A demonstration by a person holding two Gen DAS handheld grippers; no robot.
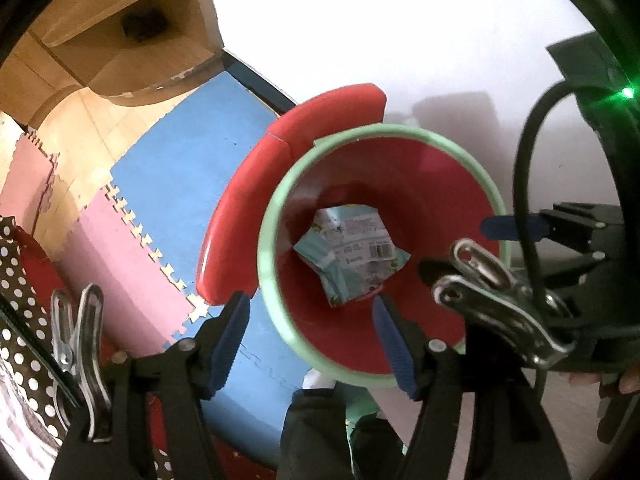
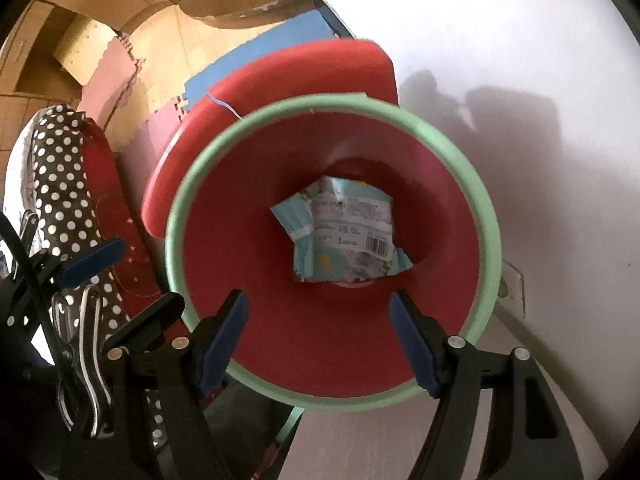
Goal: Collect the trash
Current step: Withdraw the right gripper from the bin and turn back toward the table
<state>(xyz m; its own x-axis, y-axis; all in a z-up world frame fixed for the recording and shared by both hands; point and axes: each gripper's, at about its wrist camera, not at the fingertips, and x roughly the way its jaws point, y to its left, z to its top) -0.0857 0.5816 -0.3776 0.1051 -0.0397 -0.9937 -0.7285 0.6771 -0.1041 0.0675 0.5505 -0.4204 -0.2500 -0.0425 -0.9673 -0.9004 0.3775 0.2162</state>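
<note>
A red trash bin with a pale green rim stands below both grippers, its red lid flipped back. A crumpled light blue wrapper with a barcode lies at the bottom of the bin. My left gripper points down over the bin's mouth, open, with nothing between its blue pads. My right gripper hangs over the same opening, also open and holding nothing. In the left wrist view one blue pad of the right gripper shows at the right.
Blue and pink foam mats cover the floor left of the bin. A dark polka-dot fabric lies at the left, close to the bin. Wooden furniture is beyond. A pale surface lies to the right.
</note>
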